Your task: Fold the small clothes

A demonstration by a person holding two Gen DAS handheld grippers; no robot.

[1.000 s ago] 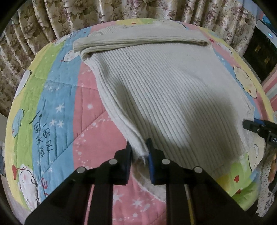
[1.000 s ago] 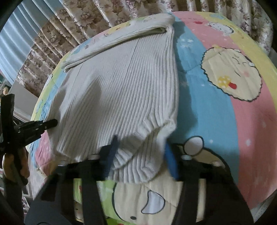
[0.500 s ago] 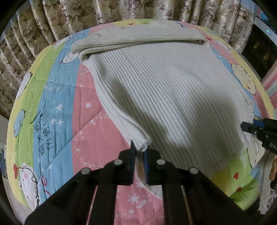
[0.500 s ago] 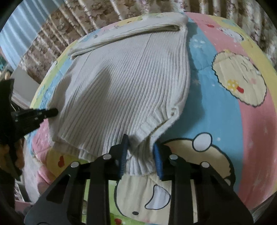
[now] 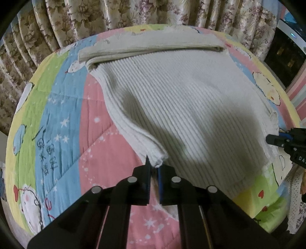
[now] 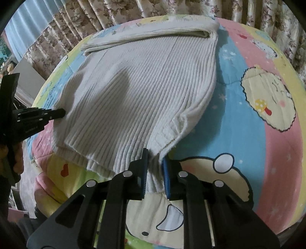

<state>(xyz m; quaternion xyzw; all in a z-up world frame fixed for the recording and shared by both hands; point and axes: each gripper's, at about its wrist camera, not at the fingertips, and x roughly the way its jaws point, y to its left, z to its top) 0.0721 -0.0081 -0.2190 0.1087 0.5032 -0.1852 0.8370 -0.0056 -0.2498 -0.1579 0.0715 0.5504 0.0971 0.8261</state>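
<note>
Garment: a cream ribbed sweater [image 5: 181, 107] lies spread on a cartoon-print quilt [image 5: 63, 134], its far end already doubled over into a flat band near the floral curtains [image 5: 133, 13].
Left gripper [image 5: 154, 168]: clenched on the sweater's near left corner; only a thin tuft of knit sits between the pads.
Right gripper [image 6: 155, 162]: jaws have just been closing and now pinch the near right hem, with a thick bunch of fabric between them.
Step in hand (judged): both near corners are secured, ready to be carried toward the far band.
Risk, left corner: so shallow a bite could slip free once the knit takes weight.
Risk, right hem: the bunched grip may hold only some layers, so the lower layer lags and the fold creases.
Risk, alignment: uneven lifting by the two hands would skew the edge or drag the far band out of place.
</note>
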